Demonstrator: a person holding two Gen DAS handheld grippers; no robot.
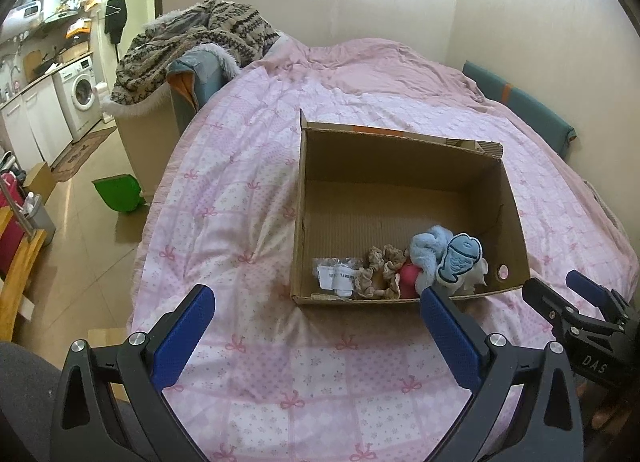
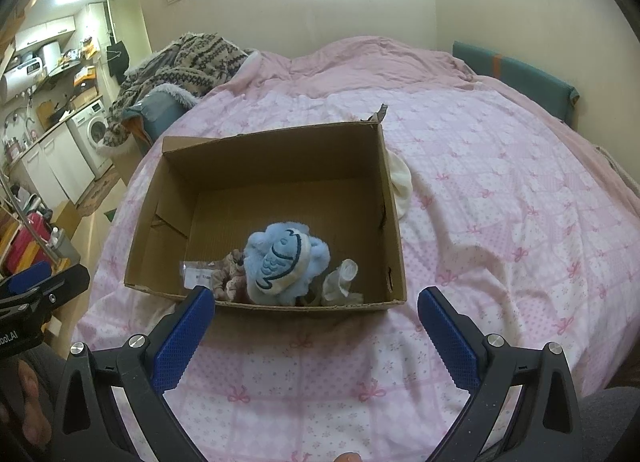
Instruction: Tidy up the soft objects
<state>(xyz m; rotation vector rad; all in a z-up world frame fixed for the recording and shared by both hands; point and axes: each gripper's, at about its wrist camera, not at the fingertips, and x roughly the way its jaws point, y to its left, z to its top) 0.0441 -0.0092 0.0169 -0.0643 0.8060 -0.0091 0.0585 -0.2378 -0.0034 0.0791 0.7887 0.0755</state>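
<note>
An open cardboard box sits on the pink bed. Along its near wall lie a blue fish plush, beige scrunchies, a red soft item, a clear plastic packet and a white sock. A cream cloth lies on the bed just right of the box. My left gripper is open and empty, just short of the box's near wall. My right gripper is open and empty, likewise in front of the box; it also shows in the left wrist view.
The pink patterned quilt covers the bed. A patterned sweater pile lies on a chair at the far left. A green dustpan is on the floor. A kitchen with a washing machine is far left.
</note>
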